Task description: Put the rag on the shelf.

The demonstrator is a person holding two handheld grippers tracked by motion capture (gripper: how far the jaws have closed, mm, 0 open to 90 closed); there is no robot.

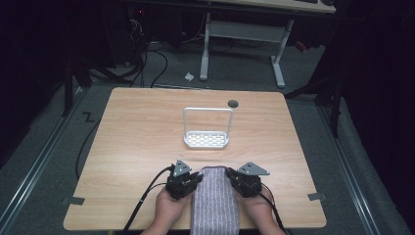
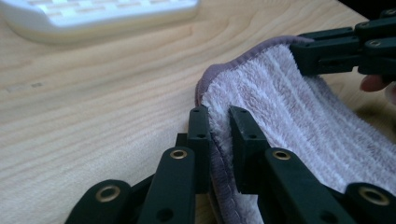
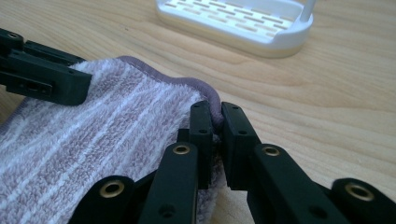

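In the high view, the left gripper (image 1: 192, 177) and right gripper (image 1: 236, 177) flank the towel (image 1: 214, 205) at lower centre. Close up, each gripper's fingers (image 2: 201, 135) pinch a towel corner; the white rack (image 3: 238, 21) sits upper centre.

- The place looked like a lab or test room set up for recording, not a home.
- A plain wooden table (image 1: 147, 147) stood alone on grey carpet (image 1: 44, 196), with dark surroundings on every side.
- Metal rails (image 1: 34, 171) ran along the floor beside the table, on the left and on the right.
- Black cables (image 1: 147, 63) lay tangled on the floor behind it, near dim equipment with a small red light.
- A second desk with a white metal frame (image 1: 244, 44) stood farther back.
- Strips of tape (image 1: 72, 200) marked the table's near corners, and a round cable hole (image 1: 233, 104) sat at its far edge.
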